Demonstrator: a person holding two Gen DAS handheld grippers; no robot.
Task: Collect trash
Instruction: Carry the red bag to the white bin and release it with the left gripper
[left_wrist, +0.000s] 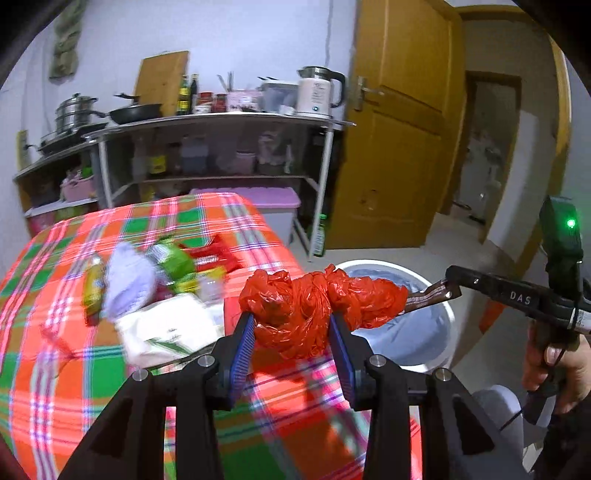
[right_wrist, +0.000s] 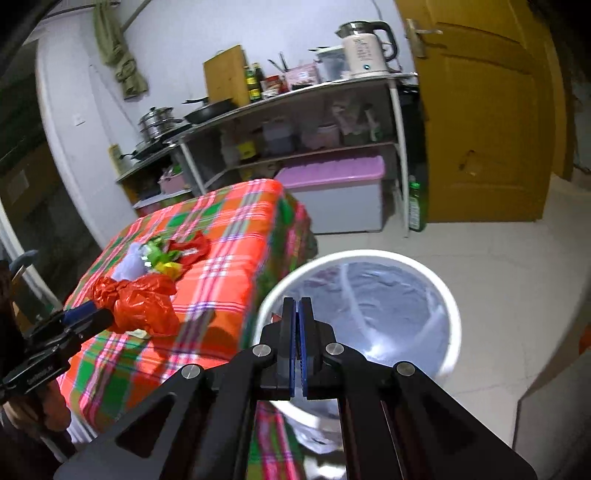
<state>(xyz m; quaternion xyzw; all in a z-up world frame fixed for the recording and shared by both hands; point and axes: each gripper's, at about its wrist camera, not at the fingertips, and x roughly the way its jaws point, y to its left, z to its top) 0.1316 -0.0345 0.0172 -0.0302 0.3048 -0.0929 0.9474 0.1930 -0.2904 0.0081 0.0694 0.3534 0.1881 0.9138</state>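
A: Round white plastic bin with clear liner (right_wrist: 452, 295): looks empty, nothing binned yet.
B: Left gripper (left_wrist: 291, 325) pinches crumpled red plastic bag (left_wrist: 314, 306) beside the bin. Right gripper (right_wrist: 297, 317), pressed together on a brown wrapper (left_wrist: 428, 295), sits over it.
A: Wrapper pile (left_wrist: 155, 280) beyond the bin remains.

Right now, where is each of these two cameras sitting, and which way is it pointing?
Left wrist: on the left hand-held gripper, looking along its fingers, which clamp a red plastic bag over the checked table; the person's right hand shows.

Right wrist: on the right hand-held gripper, shut on a brown wrapper, looking over the white bin beside the table; the left hand-held gripper shows at the left edge.

Both share the red plastic bag, table, bin, shelves, kettle and door.
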